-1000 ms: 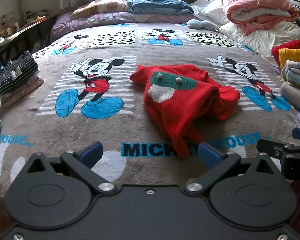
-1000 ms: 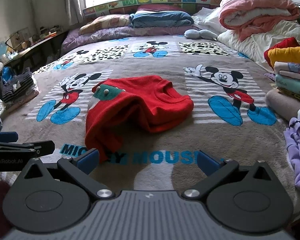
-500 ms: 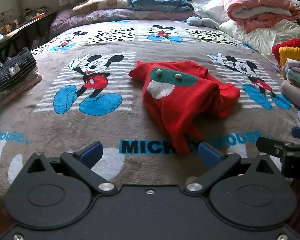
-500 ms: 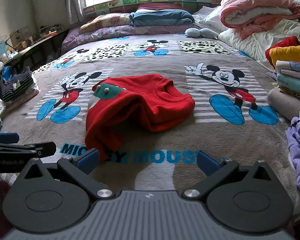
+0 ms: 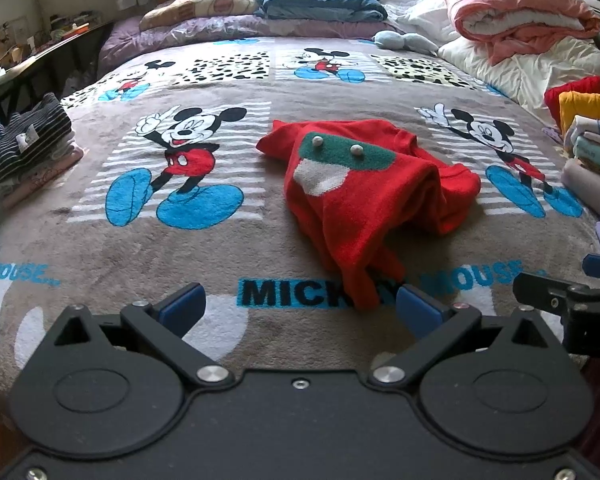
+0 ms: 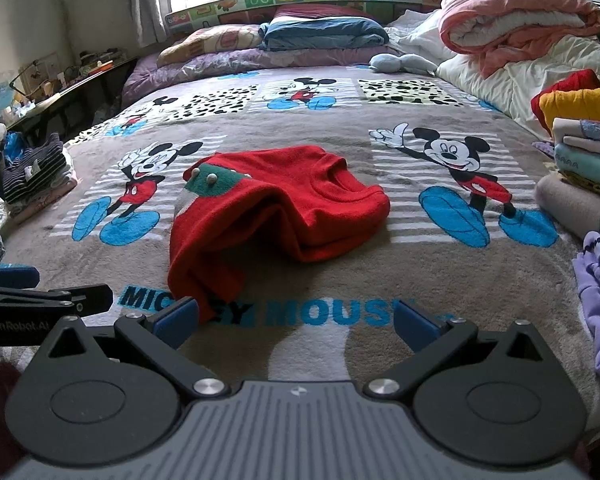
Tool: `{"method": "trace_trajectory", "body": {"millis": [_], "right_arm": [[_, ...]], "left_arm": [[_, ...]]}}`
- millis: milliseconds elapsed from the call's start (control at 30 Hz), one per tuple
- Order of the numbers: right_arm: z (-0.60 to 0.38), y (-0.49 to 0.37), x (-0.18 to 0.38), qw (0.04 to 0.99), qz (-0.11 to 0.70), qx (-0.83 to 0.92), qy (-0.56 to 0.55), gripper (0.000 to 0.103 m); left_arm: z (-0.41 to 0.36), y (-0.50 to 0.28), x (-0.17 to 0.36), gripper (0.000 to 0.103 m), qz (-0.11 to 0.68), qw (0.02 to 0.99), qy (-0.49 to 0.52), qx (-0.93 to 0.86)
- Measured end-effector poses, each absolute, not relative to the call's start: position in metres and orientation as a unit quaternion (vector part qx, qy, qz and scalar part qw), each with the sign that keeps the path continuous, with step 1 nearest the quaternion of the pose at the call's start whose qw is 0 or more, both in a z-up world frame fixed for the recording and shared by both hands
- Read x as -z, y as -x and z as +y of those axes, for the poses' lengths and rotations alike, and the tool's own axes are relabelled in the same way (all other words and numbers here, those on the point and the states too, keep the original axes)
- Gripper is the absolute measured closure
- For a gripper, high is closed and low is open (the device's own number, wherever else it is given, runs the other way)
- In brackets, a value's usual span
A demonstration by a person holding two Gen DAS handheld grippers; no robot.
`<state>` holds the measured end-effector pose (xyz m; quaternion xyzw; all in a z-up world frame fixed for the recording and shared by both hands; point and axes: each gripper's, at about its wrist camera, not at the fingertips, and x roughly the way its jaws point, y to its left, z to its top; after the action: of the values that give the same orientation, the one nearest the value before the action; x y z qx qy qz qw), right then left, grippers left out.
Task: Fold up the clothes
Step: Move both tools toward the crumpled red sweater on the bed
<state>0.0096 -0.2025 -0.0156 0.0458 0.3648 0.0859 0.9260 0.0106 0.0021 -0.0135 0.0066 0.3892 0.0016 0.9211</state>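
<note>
The red sweater (image 5: 364,200) lies crumpled on the Mickey Mouse blanket (image 5: 180,248), right of centre in the left wrist view and left of centre in the right wrist view, with one end trailing down toward the lower middle of both frames. The left gripper (image 5: 300,306) has its jaws spread wide with nothing between them; its right blue pad sits just beside the sweater's lowest tip, and whether they touch cannot be told. The right gripper (image 6: 296,322) is likewise spread and empty, its left pad just beside that same tip. Each gripper shows at the edge of the other's view, low at the side. A green patch with two white pompoms (image 5: 336,145) sits on the sweater's upper part. At the left edge a folded striped stack (image 5: 28,140) rests on the blanket. At the right edge stand folded clothes (image 6: 580,136), yellow and red on top. In the upper right lies a rolled pink quilt (image 6: 520,20); pillows (image 6: 320,32) line the top centre.
</note>
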Motion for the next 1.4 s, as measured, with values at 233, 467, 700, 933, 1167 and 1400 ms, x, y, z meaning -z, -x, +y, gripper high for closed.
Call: {"method": "trace_trajectory", "body": {"millis": [233,467,700,933,1167,1400], "right_arm": [[-0.203,-0.011,0.016,0.925,0.366,-0.085,-0.046,0.0],[-0.202,-0.013,0.017,0.925,0.368,-0.086,-0.045,0.0],[-0.202,-0.015,0.019,0.924,0.369,-0.087,-0.045,0.0],[-0.205,-0.018,0.023,0.924,0.367,-0.096,-0.054,0.0],[-0.215,-0.029,0.03,0.925,0.361,-0.098,-0.071,0.0],[-0.229,-0.048,0.041,0.927,0.352,-0.083,-0.095,0.0]], "left_arm": [[0.002,-0.011,0.014,0.0,0.39,0.921,-0.005,-0.001],[0.002,-0.013,0.015,0.0,0.392,0.92,-0.005,-0.002],[0.003,-0.017,0.017,0.0,0.397,0.918,-0.006,0.0],[0.002,-0.028,0.023,0.0,0.408,0.913,-0.015,0.005],[0.0,-0.047,0.028,0.0,0.422,0.906,-0.029,0.014],[0.0,-0.072,0.034,0.0,0.436,0.899,-0.042,0.012]]}}
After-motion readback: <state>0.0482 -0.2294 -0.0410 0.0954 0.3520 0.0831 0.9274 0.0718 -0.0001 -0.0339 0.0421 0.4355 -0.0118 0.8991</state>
